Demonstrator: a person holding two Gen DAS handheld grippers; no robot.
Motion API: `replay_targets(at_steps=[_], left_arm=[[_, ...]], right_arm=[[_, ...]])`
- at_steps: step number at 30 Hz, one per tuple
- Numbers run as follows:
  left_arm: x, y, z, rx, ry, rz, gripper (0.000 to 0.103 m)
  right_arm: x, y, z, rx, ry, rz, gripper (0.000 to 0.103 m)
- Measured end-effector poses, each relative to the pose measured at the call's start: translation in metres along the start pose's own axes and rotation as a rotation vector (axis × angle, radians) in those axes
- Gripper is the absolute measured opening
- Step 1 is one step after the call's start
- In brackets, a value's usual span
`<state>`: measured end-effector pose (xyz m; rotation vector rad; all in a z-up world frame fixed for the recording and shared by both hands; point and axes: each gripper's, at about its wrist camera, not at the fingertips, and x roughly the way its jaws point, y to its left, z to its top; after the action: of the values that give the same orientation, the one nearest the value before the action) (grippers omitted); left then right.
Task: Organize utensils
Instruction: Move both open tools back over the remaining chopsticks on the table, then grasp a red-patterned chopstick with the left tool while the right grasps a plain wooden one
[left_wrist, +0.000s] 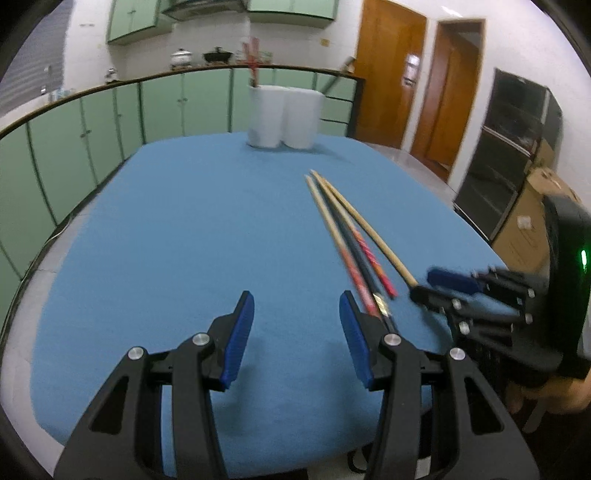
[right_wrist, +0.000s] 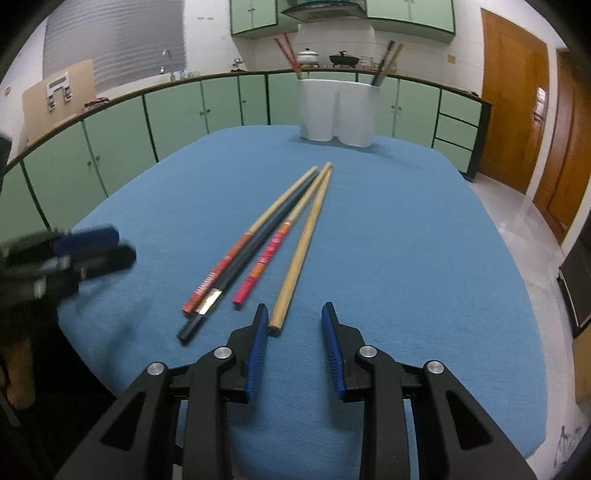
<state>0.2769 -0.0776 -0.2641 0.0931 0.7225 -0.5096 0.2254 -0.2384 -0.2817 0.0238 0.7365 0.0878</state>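
Beside the left claw (left_wrist: 296, 309), which hangs released over the blue tabletop (left_wrist: 177, 229), four chopsticks (right_wrist: 258, 243) lie just to its right; the right claw (right_wrist: 293, 314), also released, sits at the plain chopstick's (right_wrist: 299, 254) near end.

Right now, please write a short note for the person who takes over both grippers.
Left gripper: open, empty, above the blue table, left of the chopsticks.
Right gripper: open, empty, its tips at the near end of the plain wooden chopstick.
Four chopsticks lie loose mid-table.
White holder at the far edge already has some chopsticks in each cup.
Left: move the four into the holder.
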Motion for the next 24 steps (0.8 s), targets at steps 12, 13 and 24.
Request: replay_targets(at_steps=[12, 13, 24], left_arm=[[0.026, -0.037, -0.012, 0.070, 0.061, -0.012, 0.047], [0.027, -0.038, -0.011, 0.072, 0.061, -0.004, 0.047], [0.035, -0.037, -0.005, 0.000, 0.013, 0.076, 0.019]], right_arm=[[0.000, -0.015, 0.000, 0.022, -0.006, -0.003, 0.030], [0.000, -0.015, -0.001, 0.023, -0.008, -0.003, 0.030], [0.001, -0.015, -0.002, 0.030, -0.026, -0.020, 0.031]])
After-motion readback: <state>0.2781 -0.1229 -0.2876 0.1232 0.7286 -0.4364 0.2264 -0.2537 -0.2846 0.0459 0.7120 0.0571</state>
